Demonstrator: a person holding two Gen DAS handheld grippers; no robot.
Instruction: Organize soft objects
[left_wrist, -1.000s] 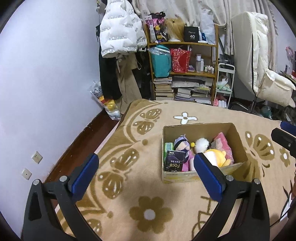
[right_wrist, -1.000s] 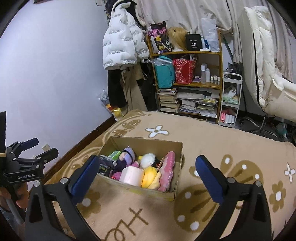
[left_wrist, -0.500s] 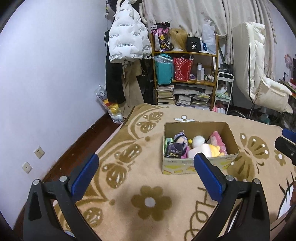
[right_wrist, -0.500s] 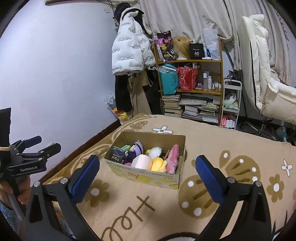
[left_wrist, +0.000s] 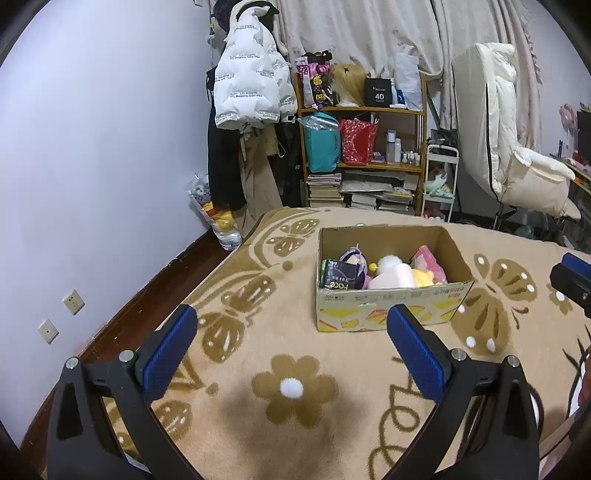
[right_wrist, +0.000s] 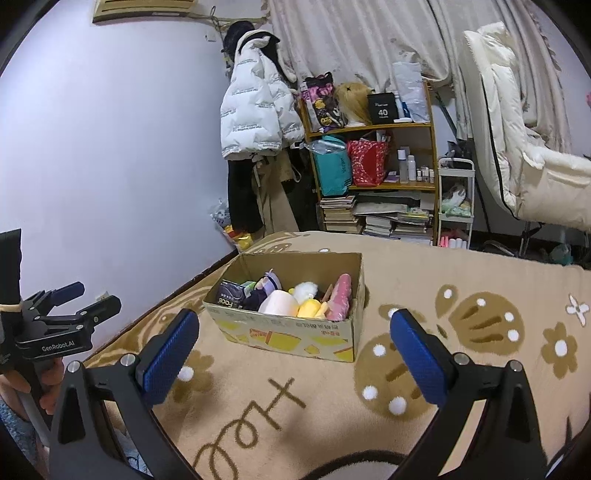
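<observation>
Beige flowered blanket (left_wrist: 295, 424) under everything; box (left_wrist: 388, 310) sits mid-blanket, plushies (right_wrist: 288, 301) packed inside. Left gripper (left_wrist: 291, 343) and right gripper (right_wrist: 295, 347) both wide open, empty, hovering short of box.

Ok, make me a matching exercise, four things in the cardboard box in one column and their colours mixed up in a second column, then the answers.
Things:
1. face pack
2. rounded soft roll
3. plush beside the roll
4. pompom

Colours:
A. yellow
B. white
C. black
D. pale pink

Pairs: 1-C, 2-D, 3-A, 4-B. All lie in the cardboard box.
</observation>
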